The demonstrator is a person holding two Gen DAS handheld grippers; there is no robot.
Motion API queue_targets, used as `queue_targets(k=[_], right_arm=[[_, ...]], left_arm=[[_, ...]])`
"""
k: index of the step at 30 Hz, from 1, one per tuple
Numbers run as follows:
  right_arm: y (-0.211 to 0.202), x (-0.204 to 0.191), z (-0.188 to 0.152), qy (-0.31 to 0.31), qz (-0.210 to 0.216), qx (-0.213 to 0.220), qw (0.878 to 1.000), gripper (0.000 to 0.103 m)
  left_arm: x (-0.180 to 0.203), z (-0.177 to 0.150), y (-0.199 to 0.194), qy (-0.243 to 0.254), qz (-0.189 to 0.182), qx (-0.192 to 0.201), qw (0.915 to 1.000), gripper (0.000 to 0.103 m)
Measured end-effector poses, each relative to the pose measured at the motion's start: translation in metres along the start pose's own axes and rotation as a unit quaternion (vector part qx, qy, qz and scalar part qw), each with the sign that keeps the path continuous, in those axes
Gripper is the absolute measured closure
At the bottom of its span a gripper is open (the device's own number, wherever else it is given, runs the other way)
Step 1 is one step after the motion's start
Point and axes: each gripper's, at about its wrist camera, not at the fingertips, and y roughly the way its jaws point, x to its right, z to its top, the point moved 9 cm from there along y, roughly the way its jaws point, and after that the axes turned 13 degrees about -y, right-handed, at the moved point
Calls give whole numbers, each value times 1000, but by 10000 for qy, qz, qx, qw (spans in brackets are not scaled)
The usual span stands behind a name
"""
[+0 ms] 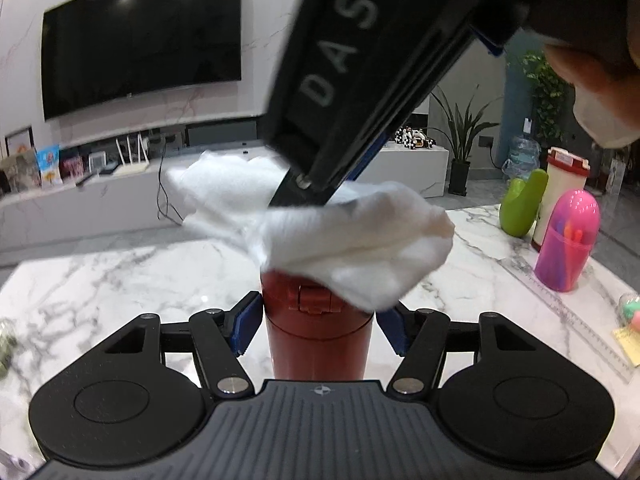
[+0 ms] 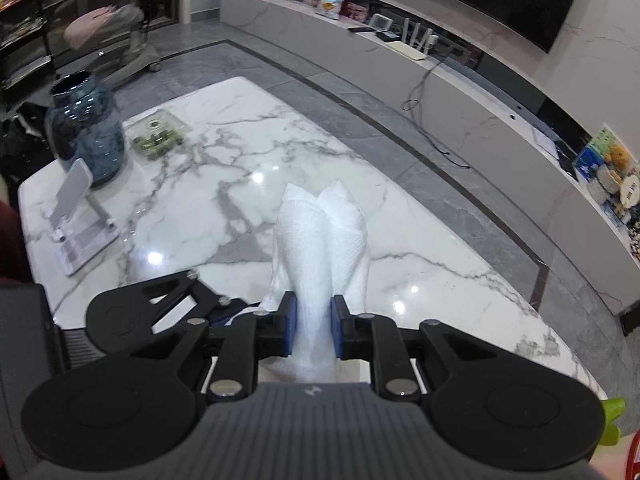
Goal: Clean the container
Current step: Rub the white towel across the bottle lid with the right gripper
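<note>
A red flask (image 1: 318, 336) with a hinged lid stands upright on the marble table (image 1: 120, 280). My left gripper (image 1: 318, 320) is shut on the flask's body just under the lid. A crumpled white paper towel (image 1: 320, 236) lies on the flask's top. The right gripper (image 1: 304, 196) comes down from above in the left wrist view, pinching that towel. In the right wrist view my right gripper (image 2: 313, 326) is shut on the paper towel (image 2: 320, 240), which sticks out forward past the blue pads (image 2: 291, 320). The flask is hidden there.
On the table's right stand a green holder (image 1: 522, 208), a pink pen case (image 1: 568, 240), a white red-lidded cup (image 1: 564, 184) and a ruler (image 1: 576, 316). The far left holds a blue glass jar (image 2: 86, 128), a clear box of green bits (image 2: 158, 138) and a white phone stand (image 2: 80, 216).
</note>
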Motion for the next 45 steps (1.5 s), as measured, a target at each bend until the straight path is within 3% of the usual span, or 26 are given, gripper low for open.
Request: queue_targets(k=[11, 20, 27, 36, 45], right_arm=[[-12, 1, -19, 140, -5, -47, 9999, 83], [-4, -17, 0, -279, 56, 41, 9996, 83], [14, 9, 13, 139, -61, 90, 9998, 83], [9, 37, -14, 874, -102, 139, 9960, 83], [-12, 13, -33, 660, 17, 304, 9974, 83]], left_arm=[[-2, 4, -1, 17, -21, -8, 10000, 44], [-3, 4, 4, 73, -13, 8, 10000, 44], [-6, 6, 9, 75, -24, 5, 10000, 44], [-5, 4, 4, -9, -48, -6, 10000, 44], [-5, 3, 2, -14, -39, -10, 10000, 44]])
